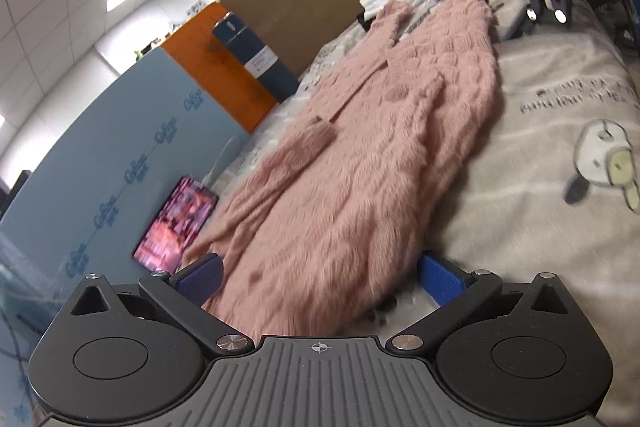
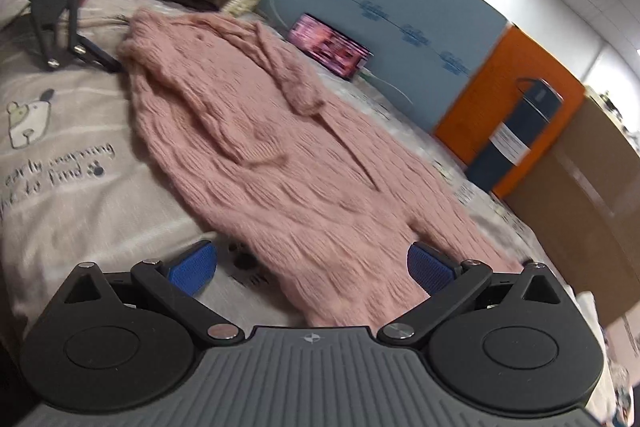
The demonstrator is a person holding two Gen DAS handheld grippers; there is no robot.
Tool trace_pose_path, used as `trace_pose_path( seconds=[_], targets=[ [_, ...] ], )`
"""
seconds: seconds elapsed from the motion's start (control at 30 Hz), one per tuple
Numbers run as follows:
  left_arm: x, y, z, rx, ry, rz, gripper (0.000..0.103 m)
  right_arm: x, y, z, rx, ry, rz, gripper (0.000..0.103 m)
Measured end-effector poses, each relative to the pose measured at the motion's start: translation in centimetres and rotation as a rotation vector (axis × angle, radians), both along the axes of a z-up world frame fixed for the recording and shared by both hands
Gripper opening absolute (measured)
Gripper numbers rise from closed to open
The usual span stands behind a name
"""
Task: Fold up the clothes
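The left gripper (image 1: 318,277), at the bottom of the left wrist view, stands with its blue pads wide apart, straddling one end of the pink sweater (image 1: 360,155) and holding nothing. The right gripper (image 2: 312,265), at the bottom of the right wrist view, is likewise spread at the opposite end and empty.

The sweater lies lengthwise on the printed blanket (image 1: 560,155), running from bottom centre toward the upper right in the left view. Both sleeves (image 2: 292,75) are laid across the body, so it fits either a fold under way or a garment just laid out.

It is a chunky, fuzzy cable knit: soft, limp, probably fairly heavy for its size, and likely to stretch and sag when lifted. The fuzz should give the ribbed pads good friction. The best holds, I judge, are the thick edges at the hem corners or shoulders, pinching through all layers. The blanket under it is soft fleece and could get pinched too.
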State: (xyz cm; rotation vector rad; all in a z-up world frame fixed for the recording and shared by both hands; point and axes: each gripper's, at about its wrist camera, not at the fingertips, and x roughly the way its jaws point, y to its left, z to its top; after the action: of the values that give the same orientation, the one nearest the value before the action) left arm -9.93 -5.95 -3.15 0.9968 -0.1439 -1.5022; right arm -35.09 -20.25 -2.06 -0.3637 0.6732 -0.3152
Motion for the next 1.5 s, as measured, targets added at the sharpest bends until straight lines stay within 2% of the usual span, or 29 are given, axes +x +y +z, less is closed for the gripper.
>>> trace_pose_path(
  seconds=[0.13,0.27,0.37,0.4,0.43,0.47,0.5,0.53,0.67,0.8,0.9,1.03,1.17,1.2,1.23,1.27,1.3,1.33,1.37,1.43,1.5],
  targets=[
    [0.5,-1.4,-0.1,-0.014,0.04,0.0,0.103,1.4,0.2,-0.2,0.037,-0.021,0.067,0.101],
    [2.1,-1.3,0.0,-0.023,0.086,0.055,0.099,0.3,-2.1,0.4,0.075,-0.088,-0.033,0.1],
    [3.5,-1.1,0.2,-0.043,0.154,0.096,0.072,-0.5,-3.9,0.8,0.105,-0.139,-0.109,0.091],
    [3.9,-1.1,0.4,-0.049,0.184,0.094,0.048,-0.8,-4.4,1.0,0.114,-0.156,-0.134,0.083],
    [4.2,-1.1,0.5,-0.055,0.212,0.089,0.032,-1.1,-5.0,1.1,0.126,-0.173,-0.154,0.07],
    [4.5,-1.1,0.7,-0.068,0.236,0.085,0.028,-1.1,-5.5,1.4,0.15,-0.196,-0.14,0.06],
    [4.7,-1.2,1.0,-0.086,0.256,0.082,0.021,-1.2,-6.0,1.7,0.174,-0.218,-0.127,0.038],
    [5.1,-1.3,1.3,-0.104,0.283,0.088,0.019,-1.2,-6.5,2.0,0.194,-0.241,-0.114,0.023],
    [7.2,-2.3,2.5,-0.17,0.425,0.145,0.017,0.3,-8.3,3.7,0.157,-0.318,-0.086,0.012],
    [9.9,-4.2,3.3,-0.152,0.608,0.216,0.017,2.8,-11.0,5.0,0.164,-0.318,-0.061,0.012],
    [11.3,-5.5,3.4,-0.128,0.679,0.246,0.017,5.0,-13.1,5.0,0.187,-0.291,-0.06,0.011],
    [13.2,-7.2,3.0,-0.095,0.72,0.296,0.017,7.2,-15.7,4.4,0.233,-0.246,-0.069,0.011],
    [14.2,-8.6,2.8,-0.083,0.712,0.329,0.023,8.6,-17.7,3.5,0.268,-0.194,-0.084,0.011],
    [14.2,-8.9,2.7,-0.092,0.706,0.333,0.029,8.7,-17.9,3.3,0.275,-0.186,-0.089,0.015],
    [14.1,-9.0,2.7,-0.108,0.697,0.337,0.039,8.7,-18.1,3.1,0.274,-0.182,-0.097,0.027],
    [13.9,-9.1,2.8,-0.13,0.691,0.334,0.046,8.7,-18.2,3.0,0.273,-0.178,-0.106,0.035],
    [13.7,-9.2,2.9,-0.154,0.689,0.325,0.058,8.6,-18.3,2.9,0.272,-0.175,-0.114,0.046],
    [13.6,-9.4,2.9,-0.167,0.683,0.322,0.064,8.2,-18.2,3.0,0.271,-0.18,-0.116,0.047],
    [13.4,-9.7,2.9,-0.171,0.674,0.324,0.064,7.8,-18.1,3.1,0.27,-0.185,-0.117,0.048],
    [13.1,-10.3,2.9,-0.175,0.649,0.341,0.064,7.1,-17.8,3.3,0.268,-0.196,-0.12,0.06],
    [13.2,-11.1,2.4,-0.172,0.601,0.406,0.064,5.9,-17.1,3.6,0.249,-0.216,-0.128,0.068]
  ],
)
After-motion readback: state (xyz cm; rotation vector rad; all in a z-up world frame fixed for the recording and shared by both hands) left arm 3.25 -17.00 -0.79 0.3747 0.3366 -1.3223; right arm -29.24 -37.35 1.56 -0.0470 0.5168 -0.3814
